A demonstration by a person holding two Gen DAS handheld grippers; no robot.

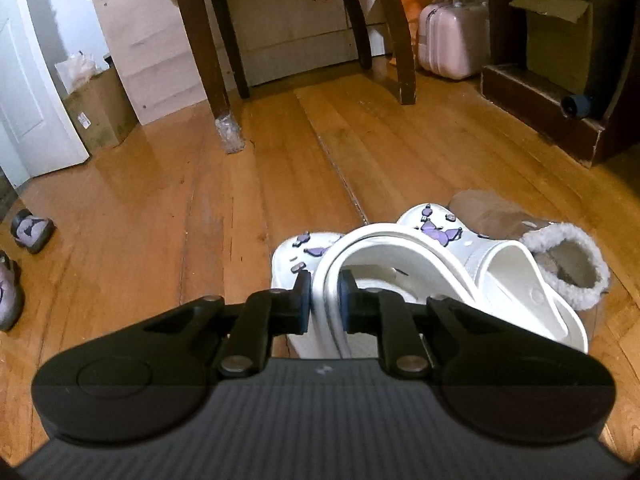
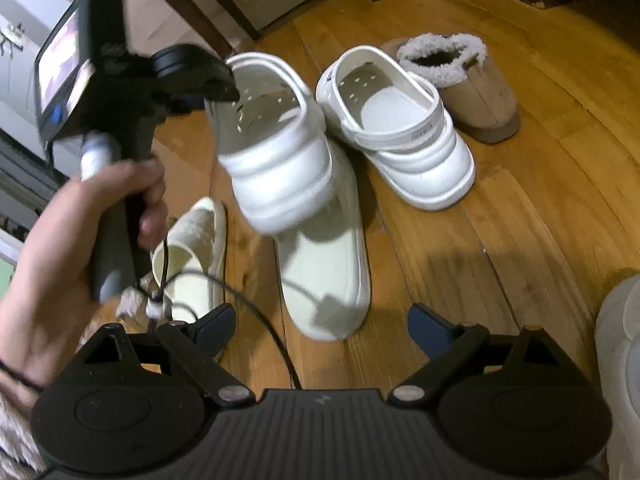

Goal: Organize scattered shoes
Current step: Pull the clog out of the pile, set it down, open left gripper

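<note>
Wood floor [image 1: 160, 208]: 1 tan slipper [image 2: 472, 96], 1 white clog [image 2: 400, 136] resting beside it. My left gripper [image 1: 325, 300] pinches the 2nd clog's heel rim [image 1: 326, 280], lifted; I'd set it level alongside its mate. Right gripper [image 2: 320, 332] gapes empty.

Two white chunky plastic clogs [image 2: 280, 152] [image 2: 400, 128] are showing, one brown fleece-lined suede slipper [image 2: 472, 92], two cream slip-on shoes [image 2: 328, 272] [image 2: 196, 256] are lying on the wooden floor [image 2: 500, 240], and two lilac-and-black sneakers [image 1: 32, 230] [image 1: 8, 300] are sitting apart.
</note>
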